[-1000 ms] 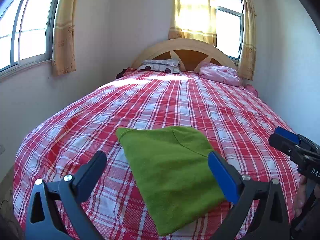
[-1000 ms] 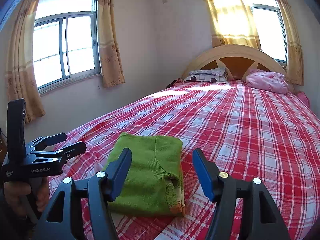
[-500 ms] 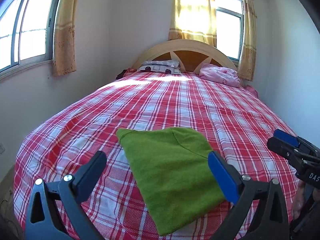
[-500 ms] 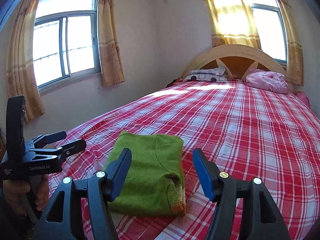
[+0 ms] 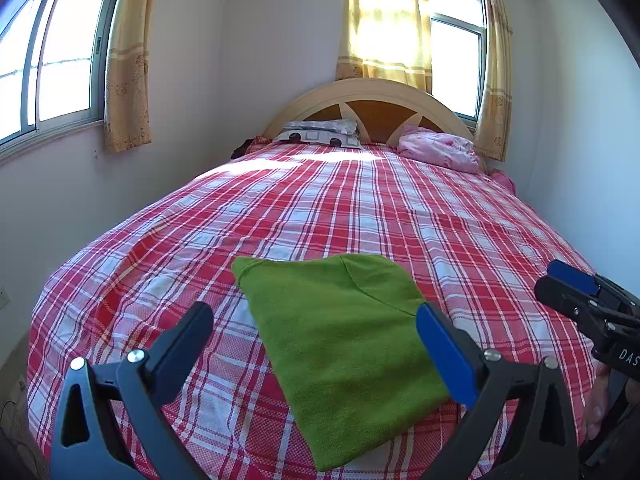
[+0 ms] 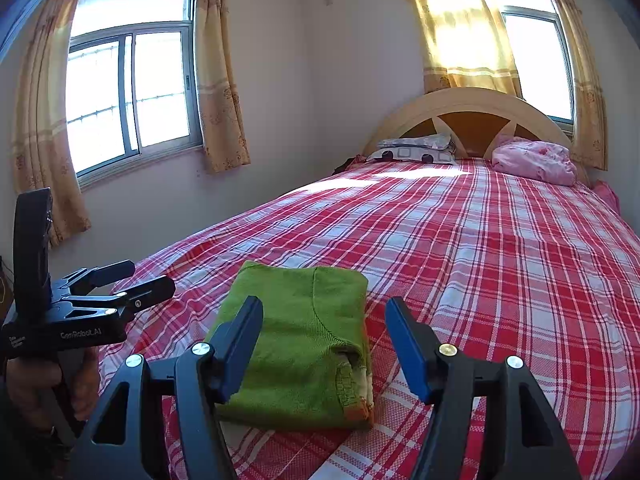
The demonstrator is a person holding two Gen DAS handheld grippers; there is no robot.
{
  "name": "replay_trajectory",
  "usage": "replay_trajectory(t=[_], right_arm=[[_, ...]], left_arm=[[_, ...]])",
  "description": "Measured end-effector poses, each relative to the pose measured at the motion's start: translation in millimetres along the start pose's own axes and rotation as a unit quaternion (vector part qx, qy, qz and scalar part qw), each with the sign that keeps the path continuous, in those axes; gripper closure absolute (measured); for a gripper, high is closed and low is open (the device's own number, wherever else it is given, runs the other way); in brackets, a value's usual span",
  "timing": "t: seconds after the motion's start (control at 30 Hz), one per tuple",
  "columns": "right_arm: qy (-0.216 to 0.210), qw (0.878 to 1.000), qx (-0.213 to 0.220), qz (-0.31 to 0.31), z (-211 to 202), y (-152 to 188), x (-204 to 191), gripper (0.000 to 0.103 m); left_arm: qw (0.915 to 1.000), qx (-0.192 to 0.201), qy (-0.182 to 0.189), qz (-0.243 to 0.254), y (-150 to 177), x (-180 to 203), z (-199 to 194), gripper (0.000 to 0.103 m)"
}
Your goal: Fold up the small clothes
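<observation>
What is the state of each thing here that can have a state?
Green garment: folded, flat on the bed.
Left gripper: open, empty.
Right gripper: open, empty.
Curtains: drawn aside at the side window.
Bedspread: spread flat.
Pink cloth: bunched by the headboard.

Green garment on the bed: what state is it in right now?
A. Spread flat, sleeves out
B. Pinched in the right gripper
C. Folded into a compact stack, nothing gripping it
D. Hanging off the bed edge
C: the green garment lies folded on the plaid bedspread, with the right gripper and the left gripper both open above it.
</observation>
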State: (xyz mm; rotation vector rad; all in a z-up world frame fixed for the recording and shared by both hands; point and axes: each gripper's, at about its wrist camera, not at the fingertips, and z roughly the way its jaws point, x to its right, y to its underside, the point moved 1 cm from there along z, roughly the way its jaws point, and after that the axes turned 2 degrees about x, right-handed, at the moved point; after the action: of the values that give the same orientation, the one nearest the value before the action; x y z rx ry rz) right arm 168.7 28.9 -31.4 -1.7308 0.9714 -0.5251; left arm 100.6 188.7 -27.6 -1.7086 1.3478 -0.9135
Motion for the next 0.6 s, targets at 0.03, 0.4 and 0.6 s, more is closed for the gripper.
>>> replay_trajectory(t=[0.03, 0.4, 0.6], right_arm=[[-0.001, 1.0, 0.0, 0.0, 0.0, 0.2, -0.1, 0.038], [0.001, 1.0, 0.005, -0.001, -2.8, 2.4, -1.3, 0.038], [0.003, 1.0, 0.011, -0.002, -5.3, 3.2, -2.2, 0.038]], left_arm=[[1.0, 0.0, 0.0, 0.0, 0.1, -0.1, -0.1, 0.0], [1.0, 0.001, 0.0, 0.002, -0.1, 0.4, -0.2, 0.0], [0.9999, 0.004, -0.003, 0.013, -2.6, 3.9, -1.9, 0.0]])
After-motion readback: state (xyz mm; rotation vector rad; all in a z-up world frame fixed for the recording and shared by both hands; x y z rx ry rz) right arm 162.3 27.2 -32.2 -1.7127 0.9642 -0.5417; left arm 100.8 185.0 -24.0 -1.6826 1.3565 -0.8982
